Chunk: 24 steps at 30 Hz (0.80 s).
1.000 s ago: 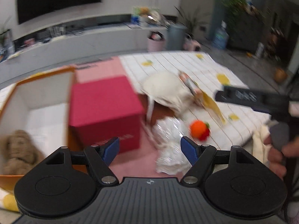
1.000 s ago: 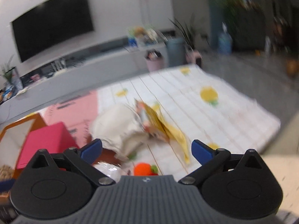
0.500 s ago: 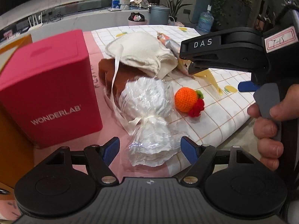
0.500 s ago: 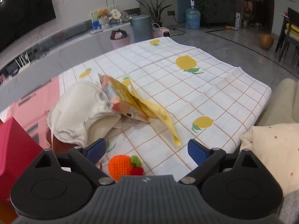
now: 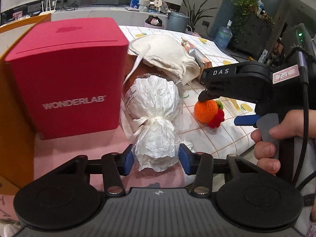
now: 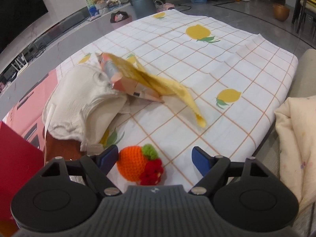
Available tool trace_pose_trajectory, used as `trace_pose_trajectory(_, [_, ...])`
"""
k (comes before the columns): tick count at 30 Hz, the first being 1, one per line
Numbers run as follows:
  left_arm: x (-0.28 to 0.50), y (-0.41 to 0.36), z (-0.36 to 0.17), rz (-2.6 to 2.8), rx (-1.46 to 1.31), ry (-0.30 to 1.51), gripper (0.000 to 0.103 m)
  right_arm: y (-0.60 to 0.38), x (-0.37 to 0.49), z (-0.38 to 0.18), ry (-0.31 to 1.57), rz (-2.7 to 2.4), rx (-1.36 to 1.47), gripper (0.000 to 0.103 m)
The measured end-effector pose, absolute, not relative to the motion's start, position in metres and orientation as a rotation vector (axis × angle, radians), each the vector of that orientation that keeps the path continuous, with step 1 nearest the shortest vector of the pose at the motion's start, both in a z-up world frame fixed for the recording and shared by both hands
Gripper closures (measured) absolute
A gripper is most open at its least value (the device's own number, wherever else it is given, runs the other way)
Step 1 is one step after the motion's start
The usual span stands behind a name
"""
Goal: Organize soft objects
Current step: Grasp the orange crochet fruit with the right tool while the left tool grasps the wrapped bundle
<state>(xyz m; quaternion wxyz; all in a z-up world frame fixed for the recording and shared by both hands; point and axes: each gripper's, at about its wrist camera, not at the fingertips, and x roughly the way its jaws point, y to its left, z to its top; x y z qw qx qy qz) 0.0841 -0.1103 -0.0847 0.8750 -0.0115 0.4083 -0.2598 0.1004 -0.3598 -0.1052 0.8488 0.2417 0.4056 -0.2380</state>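
A white soft bundle wrapped in clear plastic (image 5: 156,118) lies on the pink mat. My left gripper (image 5: 157,159) has closed on its lower end, with both blue pads touching the wrap. An orange crocheted fruit with a red and green tuft (image 5: 207,111) sits on the checked cloth; in the right wrist view the fruit (image 6: 138,165) lies between the open fingers of my right gripper (image 6: 154,159), close to the left pad. The right gripper (image 5: 233,85) also shows in the left wrist view, above the fruit. A cream cloth bag (image 6: 83,102) lies behind.
A red WONDERLAB box (image 5: 67,79) stands left of the bundle, with an orange box wall (image 5: 13,118) beside it. A yellow cloth and a crumpled packet (image 6: 138,81) lie on the lemon-print cloth (image 6: 217,59). A cream cushion (image 6: 296,138) is at the right.
Both grippers came down and forward to the objects. The left fingers narrowed from wide open onto the wrapped bundle. The right gripper moved over the orange fruit.
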Motion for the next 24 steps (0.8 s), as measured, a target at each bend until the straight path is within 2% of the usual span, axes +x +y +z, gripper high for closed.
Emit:
trace_pose_trajectory(4, [0.076, -0.106, -0.082, -0.551, -0.026, 0.838, 0.051, -0.361, 0.101, -0.11, 0.881, -0.456, 0.572, 0.022])
trace_pose_trajectory(6, [0.077, -0.107, -0.082, -0.558, -0.038, 0.834, 0.044, -0.361, 0.102, -0.111, 0.884, -0.484, 0.559, 0.022])
trace_pose_trajectory(9, [0.078, -0.108, -0.08, -0.546, -0.05, 0.806, 0.041, -0.358, 0.103, -0.11, 0.886, -0.492, 0.508, 0.024])
trace_pose_trajectory(15, [0.081, -0.108, -0.082, -0.554, -0.065, 0.789, 0.037, -0.351, 0.106, -0.109, 0.89, -0.437, 0.467, 0.049])
trace_pose_trajectory(17, [0.084, -0.105, -0.088, -0.56, -0.098, 0.811, 0.037, -0.347, 0.107, -0.108, 0.892, -0.432, 0.427, 0.05])
trace_pose_trajectory(18, [0.085, -0.104, -0.091, -0.563, -0.116, 0.821, 0.043, -0.345, 0.107, -0.107, 0.888, -0.432, 0.405, 0.05])
trace_pose_trajectory(22, [0.086, -0.1, -0.094, -0.582, -0.138, 0.813, 0.053, -0.34, 0.105, -0.101, 0.869, -0.421, 0.364, 0.05])
trace_pose_trajectory(24, [0.081, -0.101, -0.093, -0.58, -0.113, 0.779, 0.063, -0.341, 0.105, -0.1, 0.862, -0.409, 0.372, 0.05])
